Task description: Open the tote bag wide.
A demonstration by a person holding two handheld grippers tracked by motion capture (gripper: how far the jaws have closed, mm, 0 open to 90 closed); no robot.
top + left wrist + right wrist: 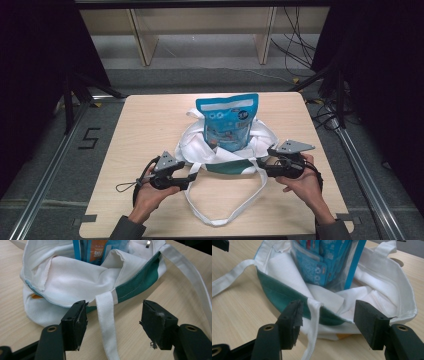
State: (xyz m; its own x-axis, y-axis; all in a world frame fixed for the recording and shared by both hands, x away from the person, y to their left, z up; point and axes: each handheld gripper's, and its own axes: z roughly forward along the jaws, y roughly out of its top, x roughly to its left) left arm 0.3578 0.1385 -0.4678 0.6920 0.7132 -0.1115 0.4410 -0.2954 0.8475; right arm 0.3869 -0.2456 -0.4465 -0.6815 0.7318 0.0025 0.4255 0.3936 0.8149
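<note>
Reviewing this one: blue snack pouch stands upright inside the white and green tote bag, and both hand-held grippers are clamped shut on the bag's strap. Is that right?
Not quite. The blue pouch does stand in the tote bag, but both gripper views show the left hand-held gripper and right hand-held gripper open, the white strap lying loose between the jaws.

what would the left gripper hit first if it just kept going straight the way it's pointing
Most likely the white strap of the tote bag, which lies between the open jaws of the left gripper without touching either pad. Just past it comes the bag's green-banded rim; depth is hard to judge.
</note>
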